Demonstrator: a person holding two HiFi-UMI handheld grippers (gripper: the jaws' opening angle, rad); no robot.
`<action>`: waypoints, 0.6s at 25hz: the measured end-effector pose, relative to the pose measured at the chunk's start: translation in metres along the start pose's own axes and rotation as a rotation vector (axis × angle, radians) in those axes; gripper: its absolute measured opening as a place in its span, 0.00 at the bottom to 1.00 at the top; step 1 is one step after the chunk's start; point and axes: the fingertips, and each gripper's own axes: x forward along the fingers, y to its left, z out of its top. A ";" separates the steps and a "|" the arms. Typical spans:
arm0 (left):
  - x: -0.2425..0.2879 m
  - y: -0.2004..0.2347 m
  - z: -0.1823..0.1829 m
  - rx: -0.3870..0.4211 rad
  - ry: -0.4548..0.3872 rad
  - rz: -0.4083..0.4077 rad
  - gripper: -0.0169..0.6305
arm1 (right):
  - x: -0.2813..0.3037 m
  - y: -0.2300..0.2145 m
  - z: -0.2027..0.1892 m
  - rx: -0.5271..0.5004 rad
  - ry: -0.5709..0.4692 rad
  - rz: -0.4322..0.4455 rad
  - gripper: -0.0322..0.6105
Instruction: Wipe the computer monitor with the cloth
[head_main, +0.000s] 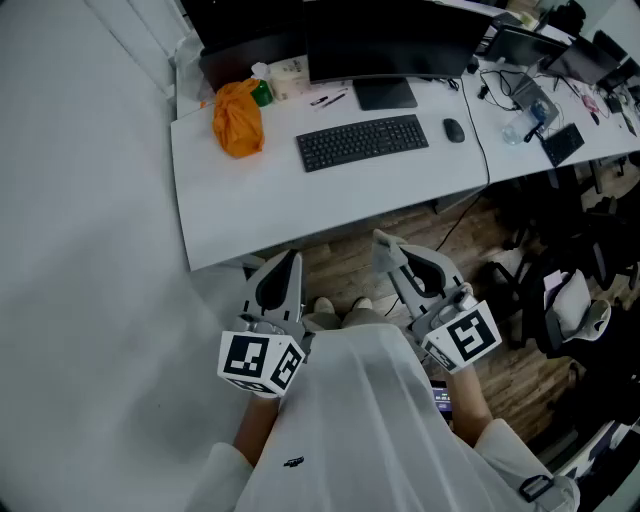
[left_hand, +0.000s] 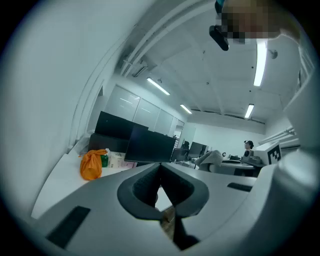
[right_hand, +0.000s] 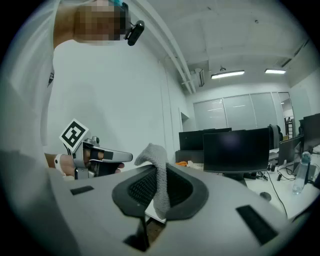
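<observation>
White desk (head_main: 300, 205) ahead, well apart from both grippers. Wide black flat monitor (head_main: 395, 45) at desk rear, not yet wiped. Right gripper (head_main: 392, 252) jaws pinching small grey knitted cloth (right_hand: 161, 172). Left gripper (head_main: 290, 265) jaws pressed together, empty. Step, likely: approach. Next move: bring cloth forward to screen.

1. The head view is looking steeply down from above the person, well back from the near edge of the worktop (head_main: 330, 190), with the left gripper (head_main: 292, 258) and right gripper (head_main: 385, 243) close below.
2. The left gripper view is facing low along its jaws toward the monitor (left_hand: 150, 145) at the far edge.
3. The right gripper view is facing likewise, sharing that monitor (right_hand: 235, 150) and the left gripper (right_hand: 87, 155).
</observation>
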 end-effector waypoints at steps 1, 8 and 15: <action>0.001 -0.008 0.000 0.003 0.002 -0.008 0.05 | -0.006 -0.002 0.001 0.000 -0.001 -0.004 0.11; 0.026 -0.054 -0.007 0.049 0.057 -0.049 0.05 | -0.051 -0.035 -0.005 0.051 -0.026 -0.043 0.11; 0.044 -0.088 -0.032 0.091 0.145 -0.069 0.05 | -0.072 -0.052 -0.018 0.080 -0.089 -0.020 0.12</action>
